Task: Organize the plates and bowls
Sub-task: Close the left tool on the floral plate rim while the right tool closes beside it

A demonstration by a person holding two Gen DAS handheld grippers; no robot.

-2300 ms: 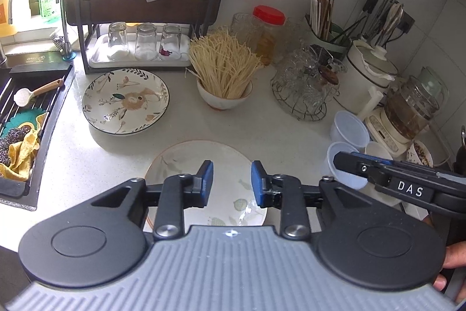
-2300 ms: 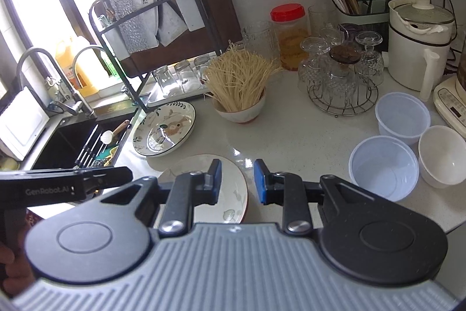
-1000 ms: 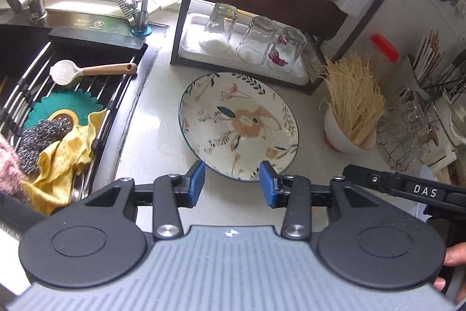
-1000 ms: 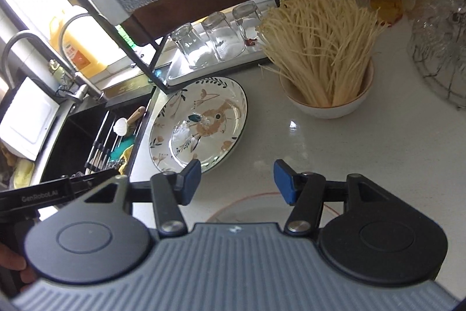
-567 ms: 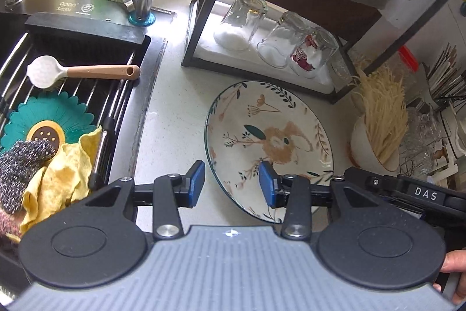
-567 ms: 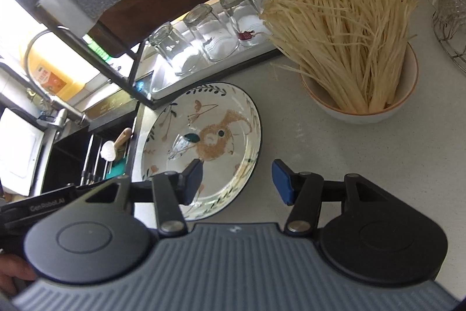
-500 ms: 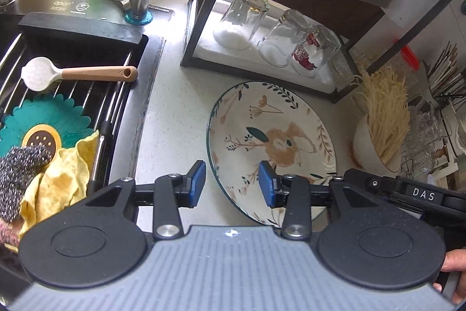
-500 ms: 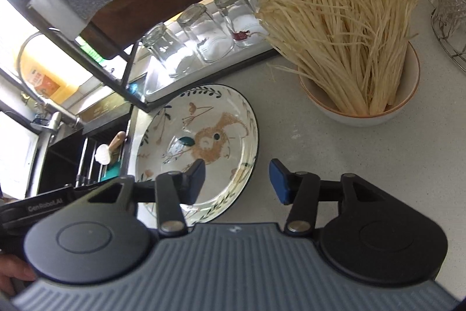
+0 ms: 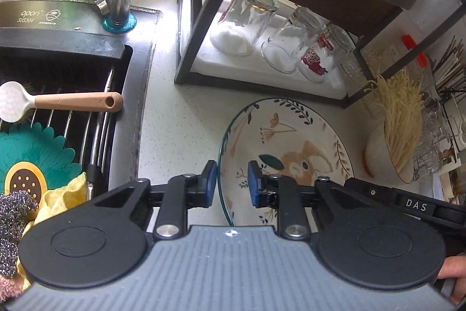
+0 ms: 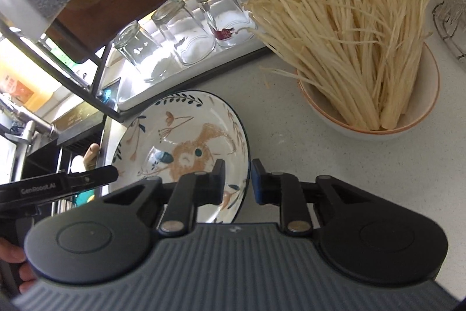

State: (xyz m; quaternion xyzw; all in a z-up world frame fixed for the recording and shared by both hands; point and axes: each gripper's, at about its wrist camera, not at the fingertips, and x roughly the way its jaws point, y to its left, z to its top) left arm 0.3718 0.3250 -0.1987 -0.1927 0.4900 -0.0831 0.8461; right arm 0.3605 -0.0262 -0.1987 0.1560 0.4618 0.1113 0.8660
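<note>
Both tongs, left (image 9: pixel 232 184) and right (image 10: pixel 238 182), closing astride opposite rims of the rabbit-painted, leaf-bordered plate (image 9: pixel 294 145)

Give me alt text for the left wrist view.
The left gripper straddles the near-left rim of the floral plate on the counter, jaws closing. The sink is left; upturned glasses stand behind.

plate (image 9: pixel 291 136): your left gripper (image 9: pixel 232 182) covers its near edge | hand (image 9: pixel 454 281): cut off at the picture's side | rack (image 10: pixel 87 54): top cut off | jar (image 9: pixel 413 48): blurred, half hidden behind the rack
</note>
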